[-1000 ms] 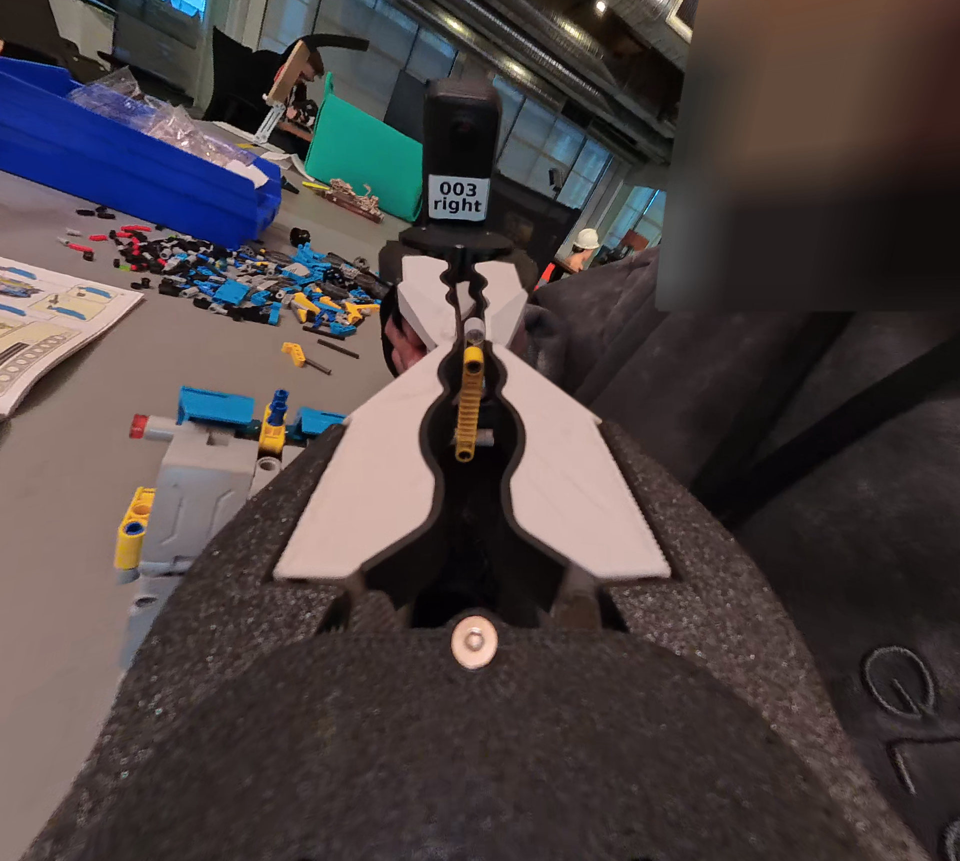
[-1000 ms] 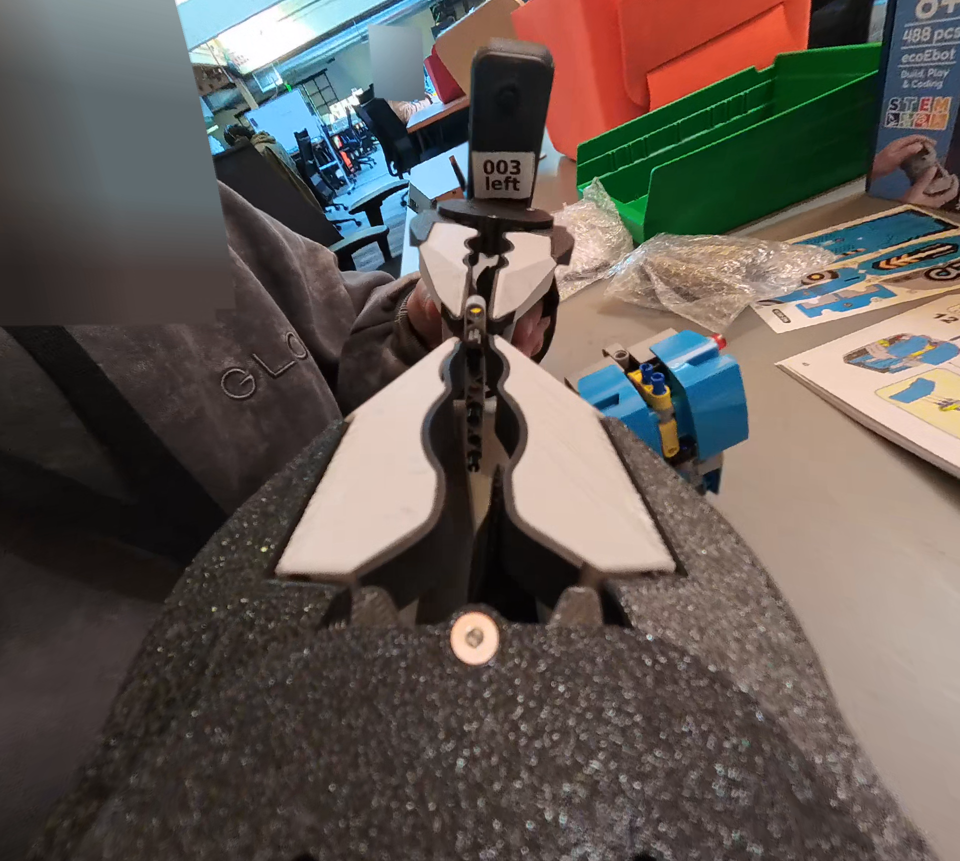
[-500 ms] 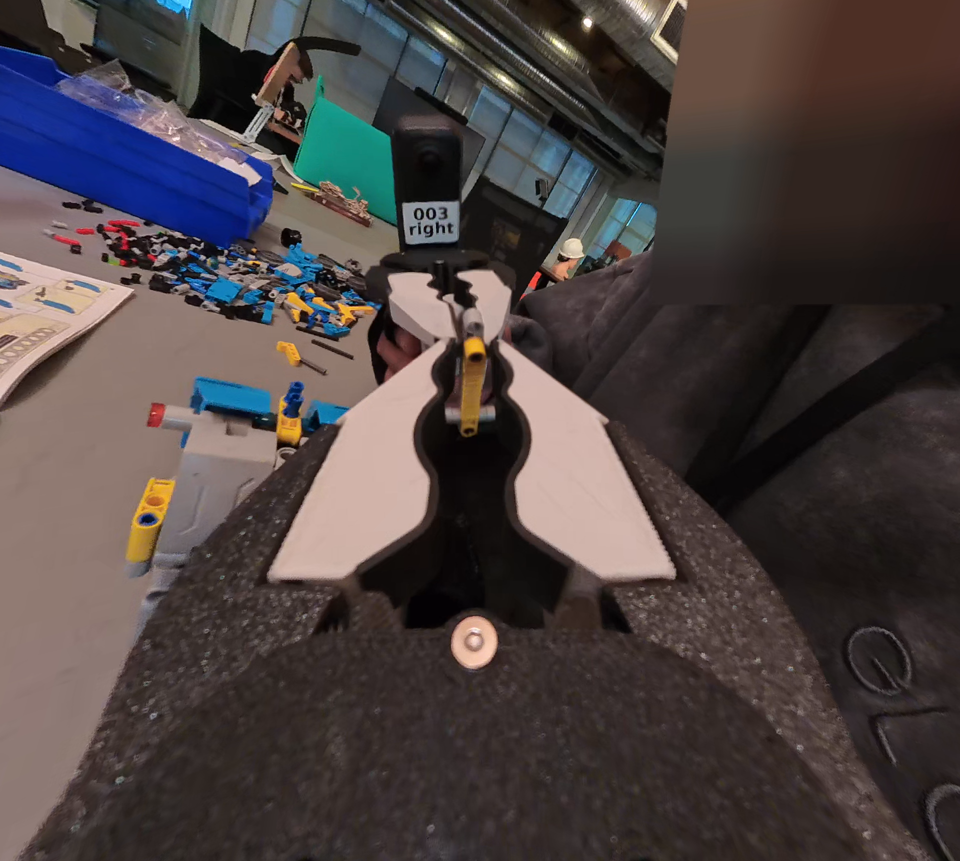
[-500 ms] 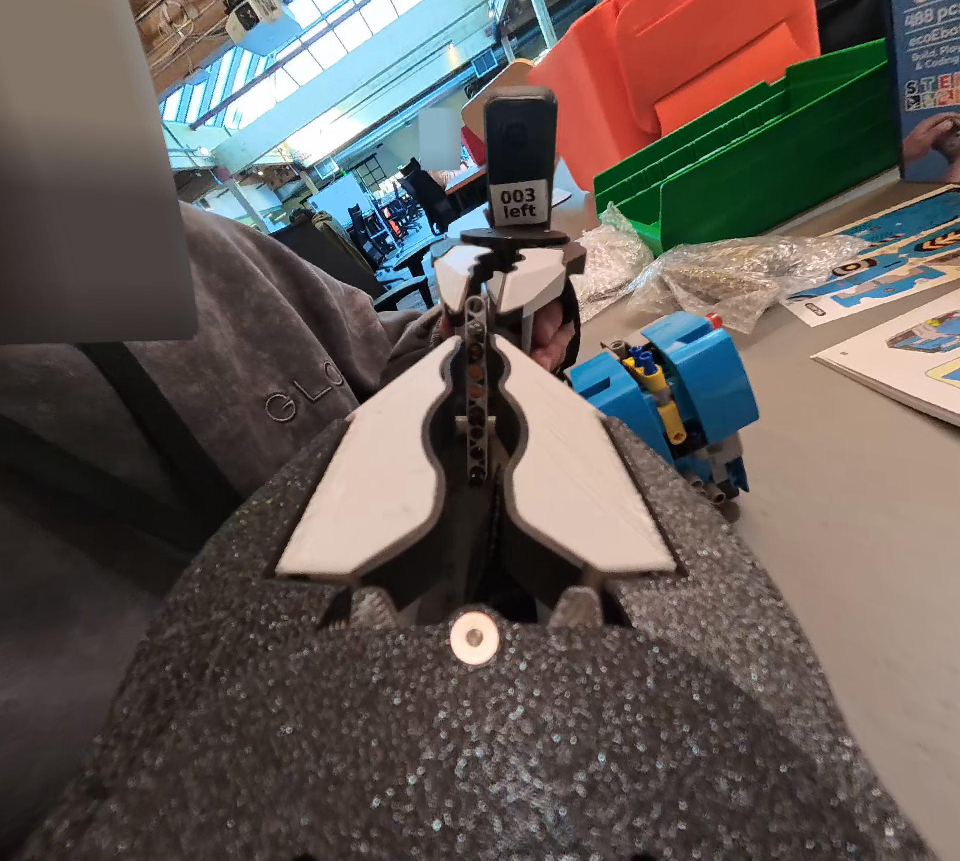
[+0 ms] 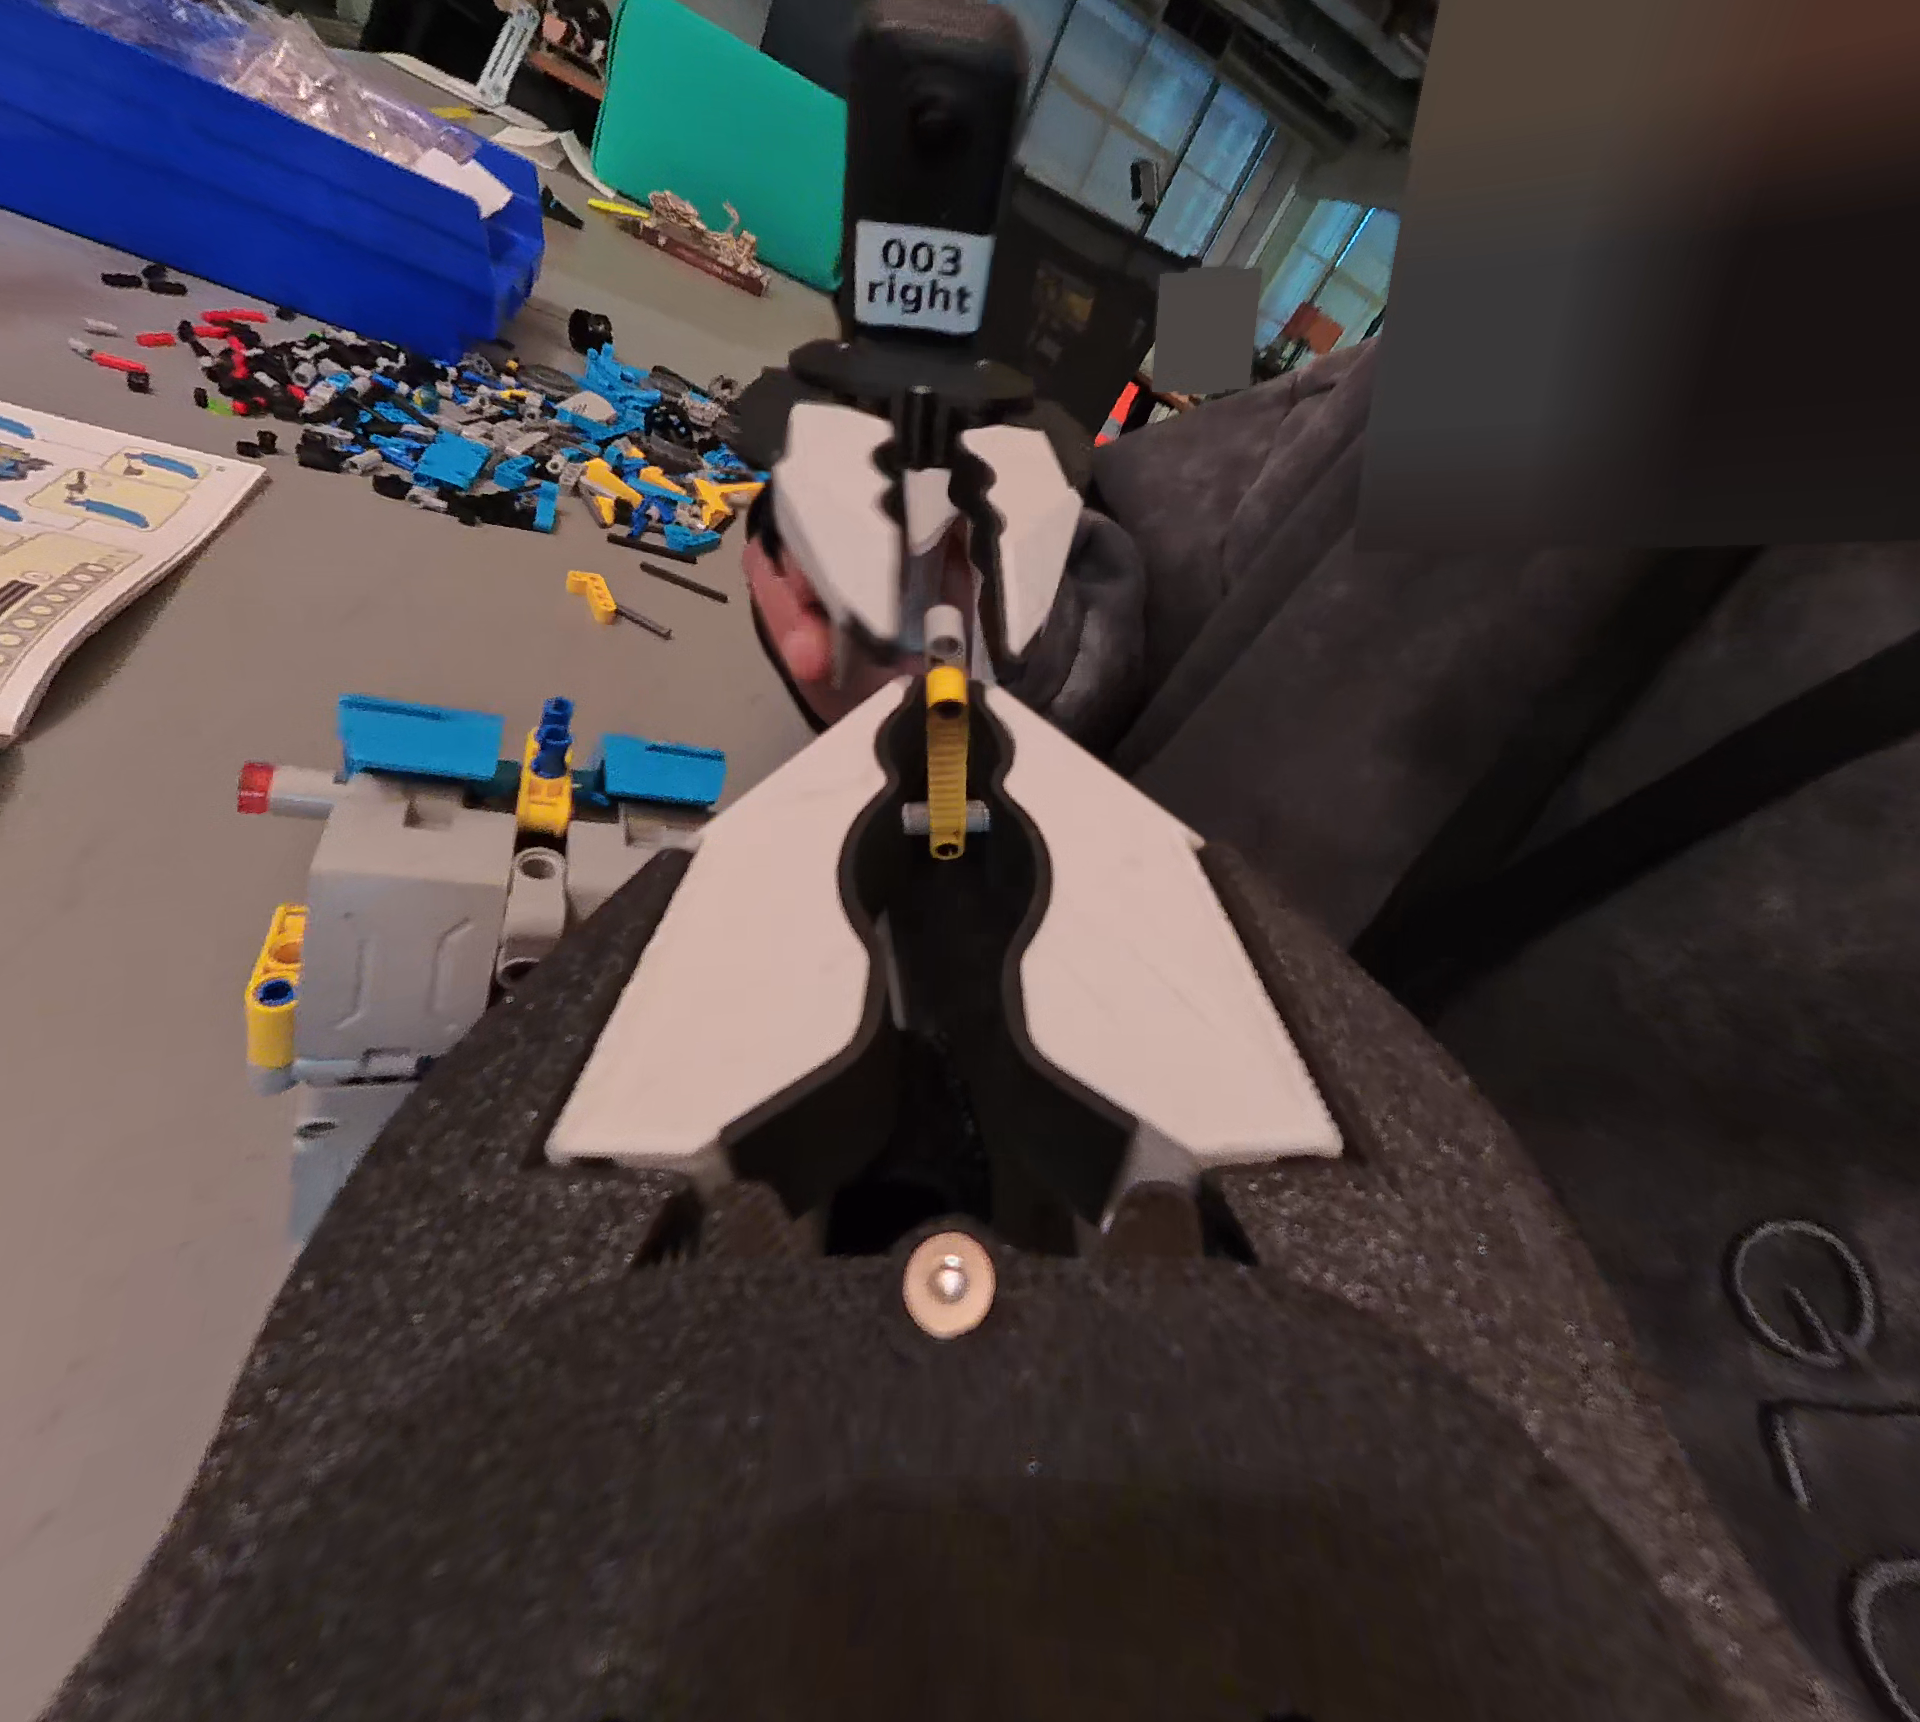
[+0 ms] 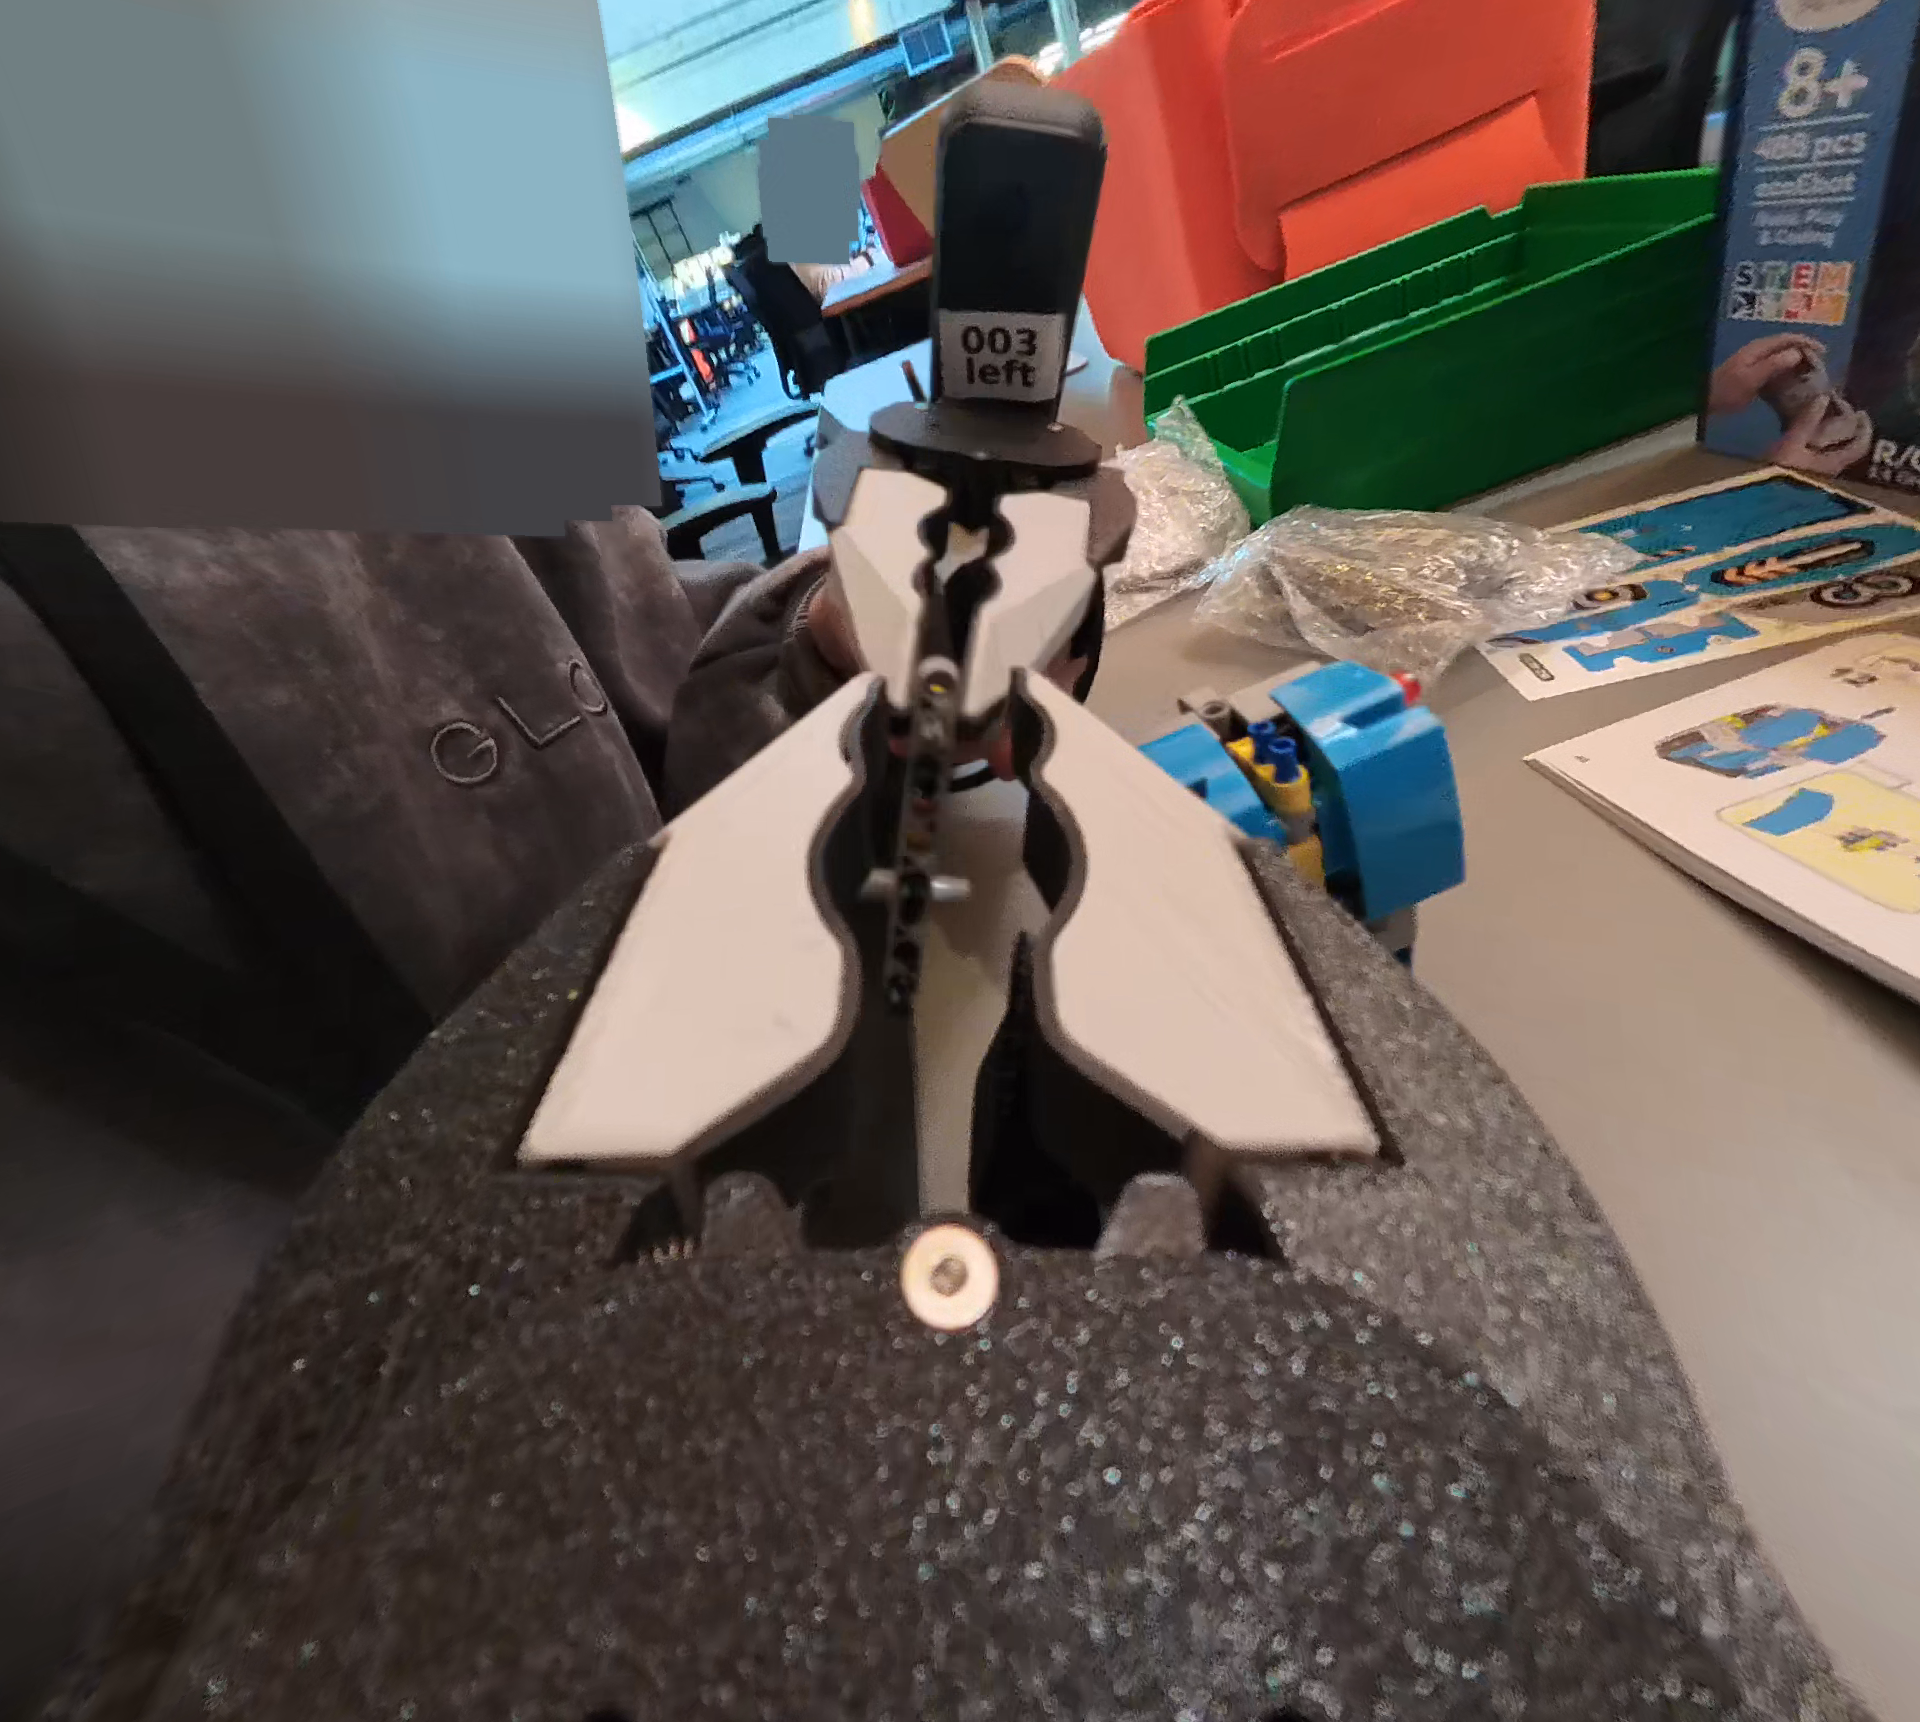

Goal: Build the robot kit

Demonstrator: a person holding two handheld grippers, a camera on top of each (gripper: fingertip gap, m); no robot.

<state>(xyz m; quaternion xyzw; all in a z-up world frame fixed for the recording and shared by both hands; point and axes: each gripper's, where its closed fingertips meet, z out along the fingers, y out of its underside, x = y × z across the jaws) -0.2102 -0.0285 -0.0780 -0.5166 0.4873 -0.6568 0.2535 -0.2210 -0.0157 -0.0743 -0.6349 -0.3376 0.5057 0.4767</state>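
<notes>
My left gripper (image 5: 945,685) is shut on a thin yellow holed beam (image 5: 945,768) with a short grey pin through it. My right gripper (image 6: 940,685) is shut on a dark holed beam (image 6: 914,841) that also carries a grey pin. The two grippers face each other tip to tip above the table edge, and the beam ends meet or nearly meet. The right gripper (image 5: 925,623) shows just beyond the left one's tips. A partly built grey, blue and yellow model (image 5: 416,924) stands on the table beside them; it also shows in the right wrist view (image 6: 1371,789).
A blue bin (image 5: 260,186), a pile of loose pieces (image 5: 468,436) and an instruction booklet (image 5: 83,529) lie on the grey table. A green bin (image 6: 1455,363), orange bag (image 6: 1351,62), crumpled plastic bags (image 6: 1382,581), a blue box (image 6: 1818,166) and printed sheets (image 6: 1766,820) lie there too. A person's grey sweatshirt (image 6: 416,737) is close behind. Both grippers' tips are close together, under 4 cm apart.
Both grippers stay shut on their beams. They drew slightly apart half a second ago and have closed in again, so the opposite gripper looms larger now.
</notes>
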